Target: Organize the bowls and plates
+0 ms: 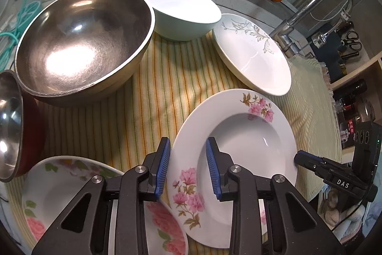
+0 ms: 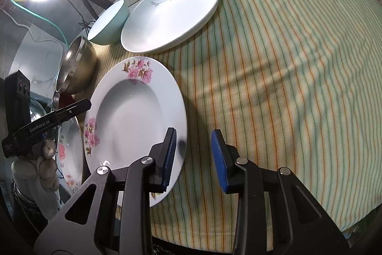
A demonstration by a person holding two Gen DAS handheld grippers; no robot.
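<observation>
At the far left, a small steel bowl (image 1: pixel 9 126) is seen beside a large steel bowl (image 1: pixel 83 40), with a rose-patterned plate (image 1: pixel 71 183) below them on the striped cloth (image 1: pixel 155 87) covering the tabletop. A white bowl (image 1: pixel 183 11) and a leaf-patterned plate (image 1: pixel 250 51) are set behind. The left gripper (image 1: pixel 188 169) is held with jaws apart astride the near rim of the pink-flowered plate (image 1: pixel 238 147). The right gripper (image 2: pixel 194 157) is held open at that plate's right edge. A faucet (image 1: pixel 310 8) stands further right.
</observation>
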